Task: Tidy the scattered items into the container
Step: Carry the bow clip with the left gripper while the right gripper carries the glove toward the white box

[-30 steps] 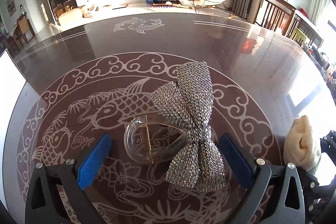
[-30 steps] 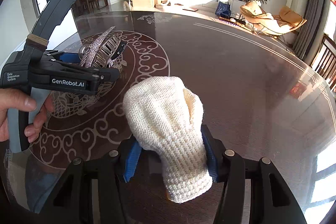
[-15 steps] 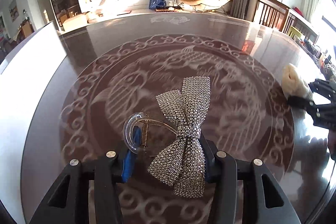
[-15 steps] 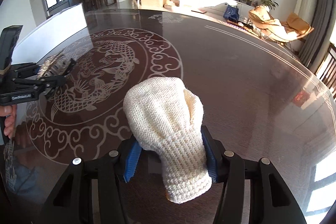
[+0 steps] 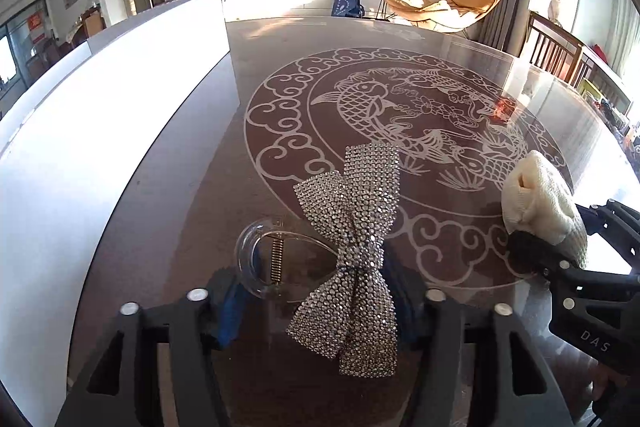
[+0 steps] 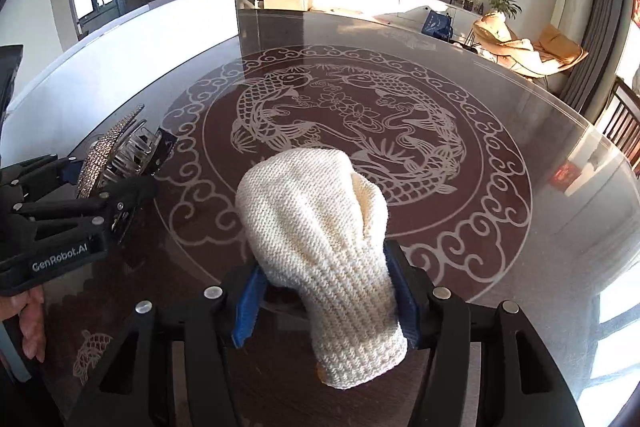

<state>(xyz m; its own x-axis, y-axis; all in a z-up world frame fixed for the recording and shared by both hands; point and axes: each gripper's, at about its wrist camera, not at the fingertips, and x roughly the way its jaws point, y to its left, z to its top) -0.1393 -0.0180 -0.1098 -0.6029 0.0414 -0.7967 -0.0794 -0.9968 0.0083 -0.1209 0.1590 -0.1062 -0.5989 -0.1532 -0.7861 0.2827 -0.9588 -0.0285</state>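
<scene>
My left gripper [image 5: 320,301] is shut on a clear hair claw clip with a rhinestone bow [image 5: 352,239] and holds it above the dark table. It also shows at the left of the right wrist view [image 6: 116,155]. My right gripper [image 6: 326,291] is shut on a cream knitted glove [image 6: 320,239], held above the table; the glove also shows at the right of the left wrist view [image 5: 536,199]. A white container [image 5: 120,107] stands along the table's left side, its wall showing in the right wrist view [image 6: 132,43] too.
The round glass-topped table [image 6: 520,147] carries a koi and cloud pattern. Wooden chairs [image 5: 556,47] stand at its far right edge. A living room with a TV and a lounge chair lies beyond.
My left gripper closed on the bow clip, lifted it and swung left, so the white container wall now fills the left side. My right gripper kept the glove and turned left too.
</scene>
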